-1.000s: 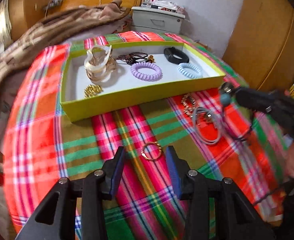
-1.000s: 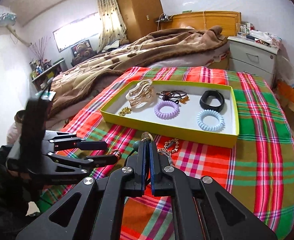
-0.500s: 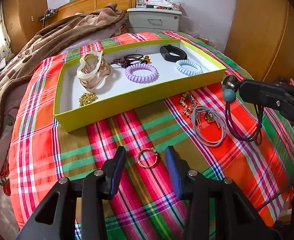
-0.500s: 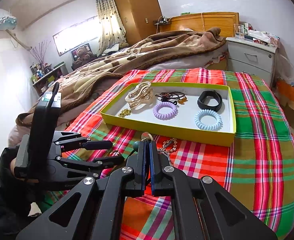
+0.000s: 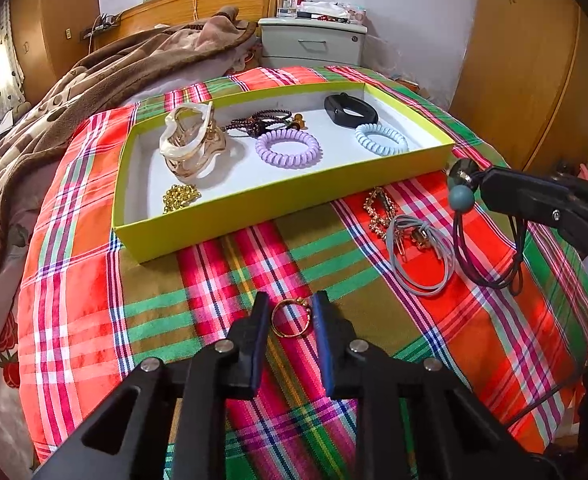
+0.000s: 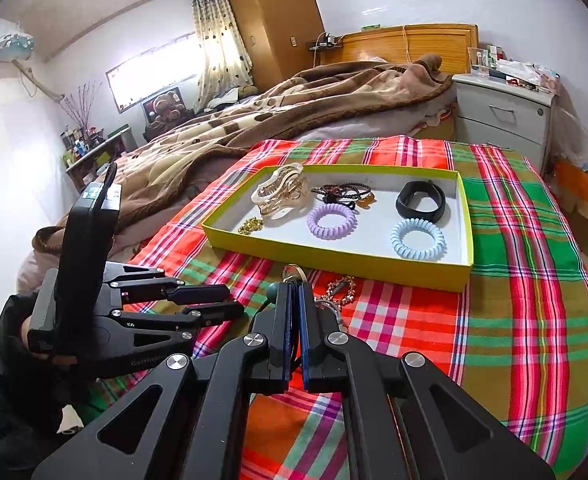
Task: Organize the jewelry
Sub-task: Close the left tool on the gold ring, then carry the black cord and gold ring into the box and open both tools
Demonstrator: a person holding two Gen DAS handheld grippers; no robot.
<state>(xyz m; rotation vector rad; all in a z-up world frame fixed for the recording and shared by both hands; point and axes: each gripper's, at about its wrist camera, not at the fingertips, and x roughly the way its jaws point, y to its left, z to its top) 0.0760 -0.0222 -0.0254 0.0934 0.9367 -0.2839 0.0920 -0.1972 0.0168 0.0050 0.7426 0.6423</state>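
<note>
A yellow-green tray (image 5: 254,204) (image 6: 333,250) holds a hair claw (image 5: 192,144), a gold chain (image 5: 180,196), dark hair ties (image 5: 262,122), a purple coil tie (image 5: 288,148), a blue coil tie (image 5: 381,144) and a black band (image 5: 349,110). My left gripper (image 5: 292,314) is closed snugly around a gold ring (image 5: 290,318) on the plaid cloth. My right gripper (image 6: 295,302) (image 5: 481,184) is shut on a dark hair tie with a teal bead (image 5: 461,198), holding it above the cloth.
A gold bracelet (image 5: 377,210) and a grey hair tie (image 5: 421,252) lie on the plaid cloth right of the ring. A bed with a brown blanket (image 6: 294,108) lies behind the tray, a grey nightstand (image 6: 505,116) at the back right.
The left jaws have closed inward onto the gold ring. The right gripper stays shut on the beaded hair tie, holding it slightly higher.
</note>
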